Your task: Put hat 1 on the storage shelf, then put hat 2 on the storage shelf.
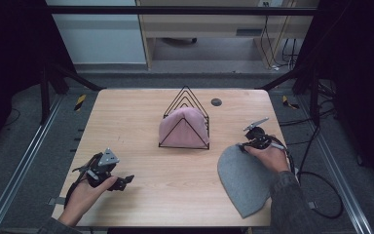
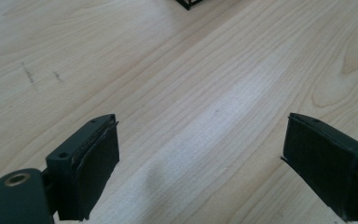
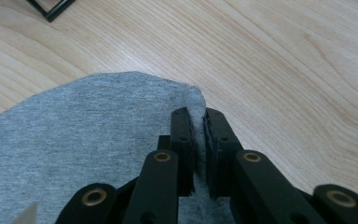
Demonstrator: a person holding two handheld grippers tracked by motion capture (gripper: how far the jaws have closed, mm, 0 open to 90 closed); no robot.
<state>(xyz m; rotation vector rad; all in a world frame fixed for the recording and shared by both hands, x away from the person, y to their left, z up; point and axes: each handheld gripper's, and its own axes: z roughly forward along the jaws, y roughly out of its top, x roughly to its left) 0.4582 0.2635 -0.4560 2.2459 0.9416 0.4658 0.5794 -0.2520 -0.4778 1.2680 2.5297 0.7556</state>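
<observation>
Right gripper [image 3: 198, 140] is clamped on a pinched edge fold of the grey felt piece [image 1: 243, 178], lower right of the high view. Lift slowly toward the wire rack [image 1: 185, 119]. Left gripper [image 1: 121, 181] stands wide, empty.

Most of my table [image 1: 126, 117] is open wood, so there's plenty of room to move around. The 1 real obstacle is the black wire rack [image 1: 185, 118] standing mid-table toward the far side, with a pink cloth [image 1: 182, 127] draped in it, so I'd have to go around or over that. The whole left half in front of my left gripper [image 1: 121, 182] is bare, and nothing sits between its 2 spread jaws. On the right, the grey cloth [image 1: 243, 178] lies flat over the near corner, low enough to pass over, with my right gripper [image 1: 246, 146] pinching its far edge. A small dark disc [image 1: 216, 102] sits flat near the far edge.
</observation>
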